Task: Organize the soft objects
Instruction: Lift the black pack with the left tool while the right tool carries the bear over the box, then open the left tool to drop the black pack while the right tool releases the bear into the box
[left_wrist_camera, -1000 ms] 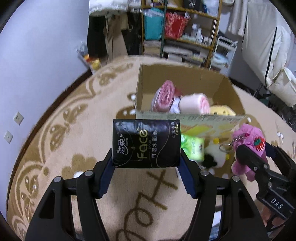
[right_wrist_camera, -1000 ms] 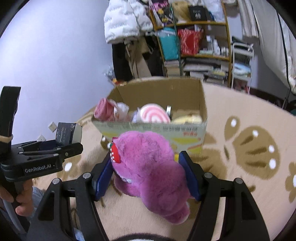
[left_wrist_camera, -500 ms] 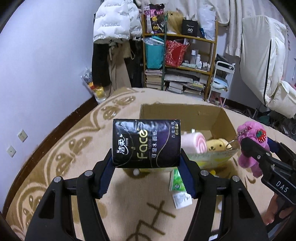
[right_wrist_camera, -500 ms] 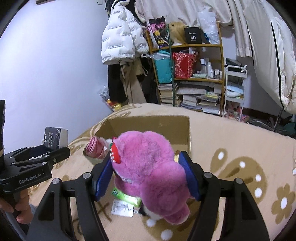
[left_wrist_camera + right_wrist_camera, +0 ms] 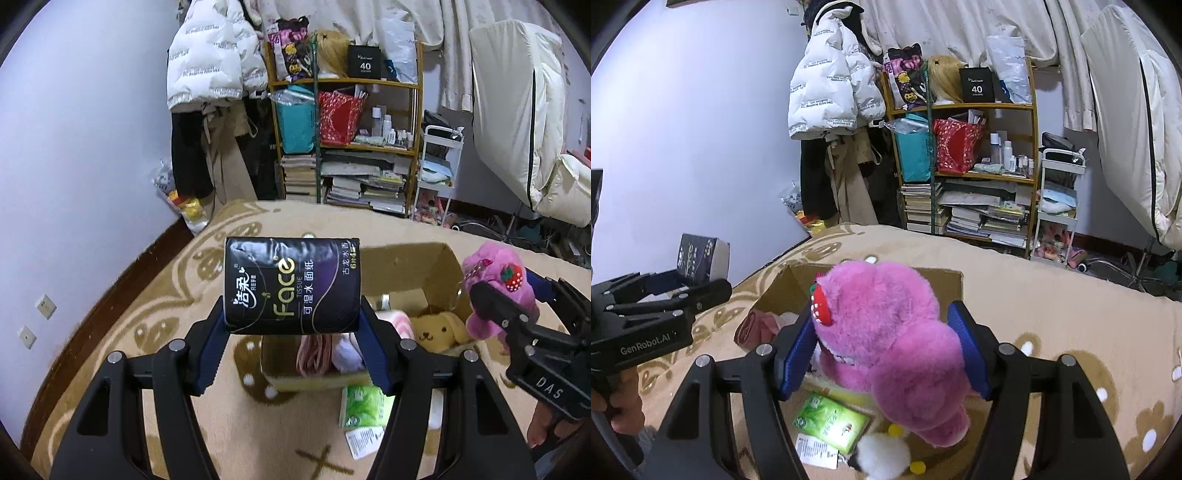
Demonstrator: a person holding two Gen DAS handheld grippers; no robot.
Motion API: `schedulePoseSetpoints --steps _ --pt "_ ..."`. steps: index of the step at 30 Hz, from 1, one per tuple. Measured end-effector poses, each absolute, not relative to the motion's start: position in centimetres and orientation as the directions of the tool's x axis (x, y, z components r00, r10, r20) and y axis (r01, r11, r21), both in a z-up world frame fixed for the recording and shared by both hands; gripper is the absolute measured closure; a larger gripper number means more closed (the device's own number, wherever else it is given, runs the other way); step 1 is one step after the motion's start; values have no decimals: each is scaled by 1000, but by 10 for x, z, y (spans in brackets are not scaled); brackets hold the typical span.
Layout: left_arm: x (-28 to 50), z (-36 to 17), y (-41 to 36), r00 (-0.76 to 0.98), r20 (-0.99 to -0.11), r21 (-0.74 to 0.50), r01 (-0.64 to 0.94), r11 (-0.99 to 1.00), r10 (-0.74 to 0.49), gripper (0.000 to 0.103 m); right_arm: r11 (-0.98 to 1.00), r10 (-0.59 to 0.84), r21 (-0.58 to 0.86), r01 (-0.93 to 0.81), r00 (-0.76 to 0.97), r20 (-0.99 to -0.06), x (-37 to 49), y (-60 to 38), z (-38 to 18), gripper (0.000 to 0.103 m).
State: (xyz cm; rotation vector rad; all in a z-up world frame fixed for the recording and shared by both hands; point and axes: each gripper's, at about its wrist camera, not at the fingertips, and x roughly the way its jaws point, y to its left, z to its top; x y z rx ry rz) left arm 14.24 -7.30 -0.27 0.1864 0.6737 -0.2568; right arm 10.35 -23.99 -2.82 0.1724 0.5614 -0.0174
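Tissue pack (image 5: 291, 286) sits clamped crosswise in the left gripper (image 5: 291, 343), above the near edge of the cardboard box (image 5: 436, 269). The right gripper (image 5: 886, 354) squeezes the pink plush toy (image 5: 886, 332), nearer the box's open middle.

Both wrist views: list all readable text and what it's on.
"Face", "TISSUE": black tissue pack; its Chinese print is unclear.
"DAS": right gripper.
"GenRobot.AI": left gripper.
"40": black box on shelf.
White jacket print, green pack: too small.
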Motion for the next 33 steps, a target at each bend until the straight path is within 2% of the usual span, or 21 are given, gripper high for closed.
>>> schedulePoseSetpoints --steps 5,19,33 --pt "150 2 -79 770 -610 84 299 951 -188 39 989 21 136 58 855 -519 116 -243 -27 30" --pt "168 -7 -88 763 -614 79 316 945 -203 39 990 24 129 51 852 -524 131 -251 -34 30" --pt "181 -29 -91 720 -659 60 339 939 -218 39 979 90 205 20 854 -512 144 -259 -50 30"
